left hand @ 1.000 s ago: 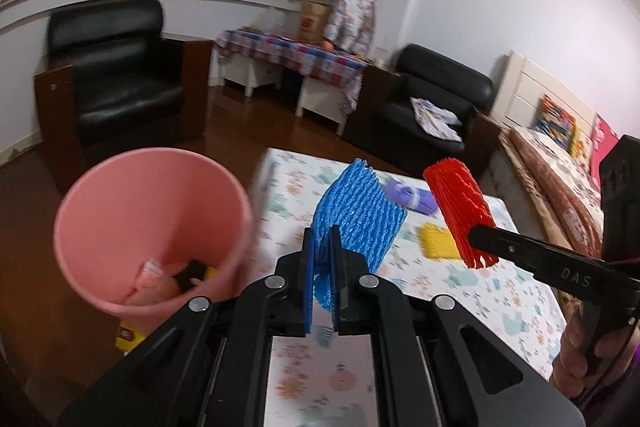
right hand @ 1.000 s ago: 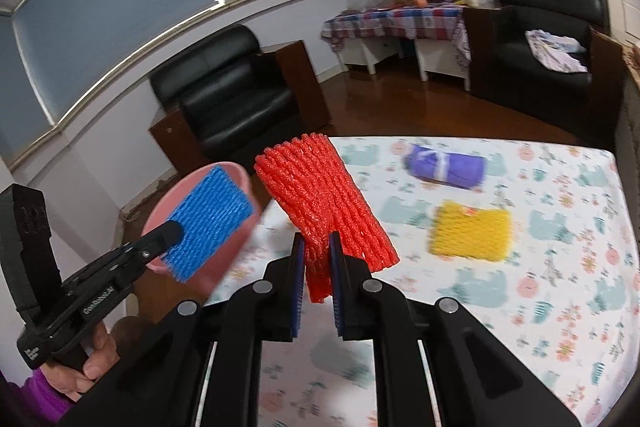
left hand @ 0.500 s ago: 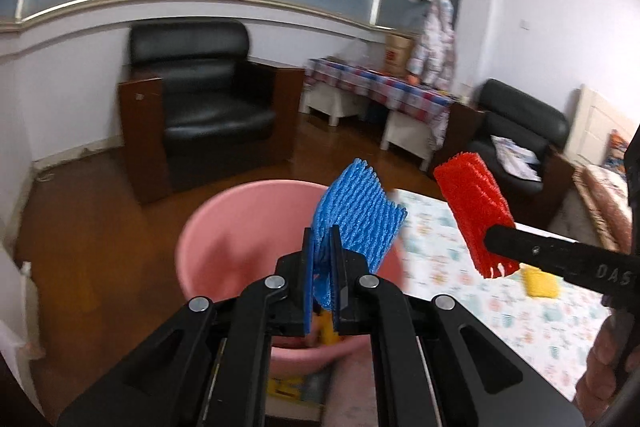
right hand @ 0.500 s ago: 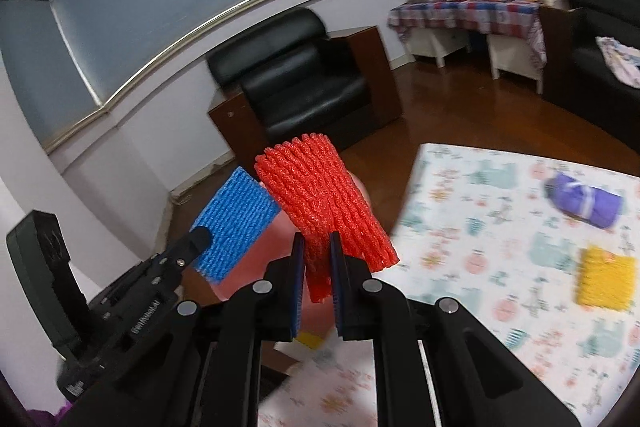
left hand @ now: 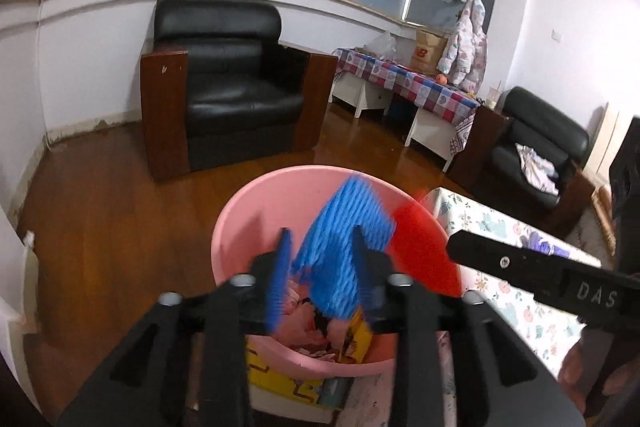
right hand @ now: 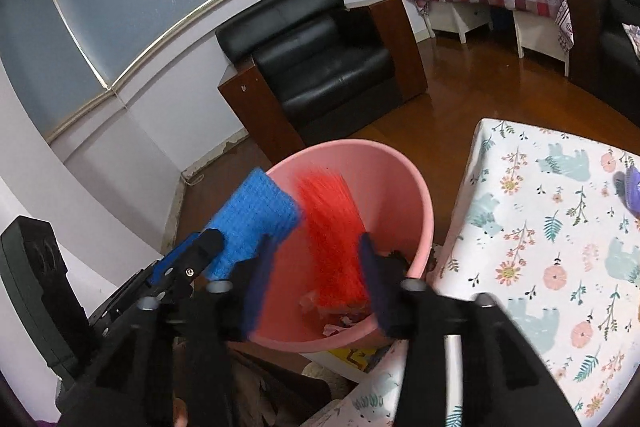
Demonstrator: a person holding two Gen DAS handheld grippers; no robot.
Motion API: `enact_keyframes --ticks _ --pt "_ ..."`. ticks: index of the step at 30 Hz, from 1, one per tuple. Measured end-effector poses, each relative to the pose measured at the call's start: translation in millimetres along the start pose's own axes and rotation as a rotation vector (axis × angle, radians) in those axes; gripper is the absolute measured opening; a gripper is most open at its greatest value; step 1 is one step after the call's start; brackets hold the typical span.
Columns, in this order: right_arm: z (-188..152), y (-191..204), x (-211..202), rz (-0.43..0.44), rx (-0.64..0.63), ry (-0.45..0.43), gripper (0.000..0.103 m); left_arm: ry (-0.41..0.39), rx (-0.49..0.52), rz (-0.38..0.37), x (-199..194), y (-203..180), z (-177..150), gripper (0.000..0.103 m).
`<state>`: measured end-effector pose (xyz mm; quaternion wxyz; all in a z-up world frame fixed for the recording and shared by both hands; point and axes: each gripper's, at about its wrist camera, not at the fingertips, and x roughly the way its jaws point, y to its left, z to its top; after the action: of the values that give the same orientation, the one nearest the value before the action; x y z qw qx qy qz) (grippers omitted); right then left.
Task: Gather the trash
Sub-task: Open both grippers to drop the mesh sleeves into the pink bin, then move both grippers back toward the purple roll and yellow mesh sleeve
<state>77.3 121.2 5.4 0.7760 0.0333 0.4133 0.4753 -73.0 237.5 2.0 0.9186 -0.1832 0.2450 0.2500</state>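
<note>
Two tongs spread apart above one bin, jaws just opened. Between the left gripper (left hand: 322, 267) jaws: blue foam-mesh fruit sleeve (left hand: 344, 247), blurred, apparently slipping free. Between the right gripper (right hand: 312, 283) jaws: red foam-mesh fruit sleeve (right hand: 332, 227), likewise streaked and loose. Directly below both: round pink plastic bin (left hand: 240, 211), scraps already inside. Probably featherweight, soft, springy stuff; easily squashed, best pinched at an open end or mid-body. Right of the tongs: floral-print tablecloth (right hand: 560, 227) with a purple item at its edge. Further off: black leather armchair (left hand: 224, 87).
</note>
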Motion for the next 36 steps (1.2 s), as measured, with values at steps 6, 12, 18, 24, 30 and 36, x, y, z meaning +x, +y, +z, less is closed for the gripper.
enact_keyframes --ticks 6,12,18,24,30,36 --pt "-5.2 3.5 -6.8 -0.015 -0.033 -0.007 0.048 0.003 -0.03 -0.018 -0.4 6.7 5.6 0.045" --pt "-25.6 2.1 -35.9 -0.103 -0.085 -0.026 0.048 0.023 -0.031 -0.058 -5.3 -3.8 4.4 0.05" --pt "-55.1 -17.4 -84.2 -0.204 -0.068 -0.054 0.05 0.033 0.0 -0.079 -10.6 -31.4 0.8 0.055" --pt "-80.1 -55.3 -149.6 -0.328 0.018 -0.088 0.054 0.041 0.027 -0.178 -20.7 -76.1 -0.9 0.055" --pt "-92.9 -78.2 -202.9 -0.412 0.078 -0.163 0.059 0.031 0.101 -0.234 -33.4 -117.3 2.7 0.055" --pt "-97.0 -78.5 -229.1 -0.451 0.087 -0.195 0.06 0.049 0.164 -0.283 -41.9 -150.6 -4.7 0.055"
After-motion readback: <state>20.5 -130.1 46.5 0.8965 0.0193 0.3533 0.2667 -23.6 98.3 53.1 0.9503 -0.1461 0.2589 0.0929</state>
